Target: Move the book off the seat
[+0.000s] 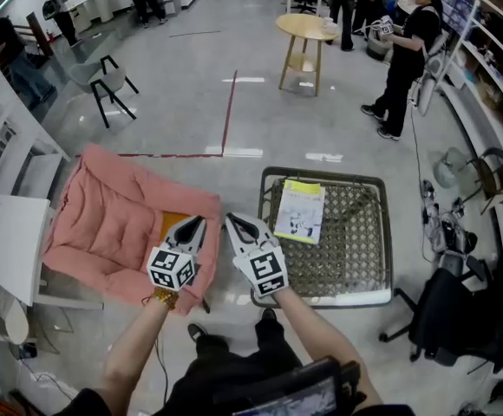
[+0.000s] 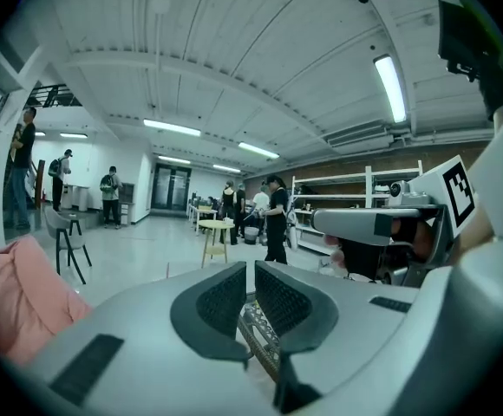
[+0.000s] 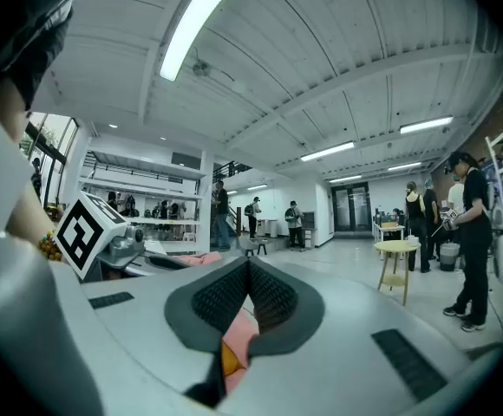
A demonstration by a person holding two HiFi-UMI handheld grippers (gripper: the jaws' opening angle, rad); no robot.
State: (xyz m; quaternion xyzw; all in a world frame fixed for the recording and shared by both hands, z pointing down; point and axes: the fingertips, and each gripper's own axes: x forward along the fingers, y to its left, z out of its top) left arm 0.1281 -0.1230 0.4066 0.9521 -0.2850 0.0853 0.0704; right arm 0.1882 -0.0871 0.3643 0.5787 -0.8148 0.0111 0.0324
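The book [image 1: 299,211], white with a yellow top band, lies flat on the left part of a woven seat [image 1: 352,241] in a grey metal frame. My right gripper [image 1: 232,222] hovers just left of that seat's near left corner; it is shut and holds nothing. My left gripper [image 1: 198,224] is shut and empty beside it, over the right edge of a pink cushioned seat [image 1: 113,224]. In the left gripper view the left gripper [image 2: 251,276] has only a hairline gap between its pads. In the right gripper view the right gripper [image 3: 249,271] has its pads meeting, with pink cushion [image 3: 238,328] below.
An orange patch [image 1: 173,225] lies on the pink cushion by the left gripper. A white shelf unit [image 1: 9,241] stands at far left and a black office chair [image 1: 460,319] at lower right. Farther off are a round wooden table [image 1: 306,29], black chairs [image 1: 108,81] and a standing person [image 1: 408,59].
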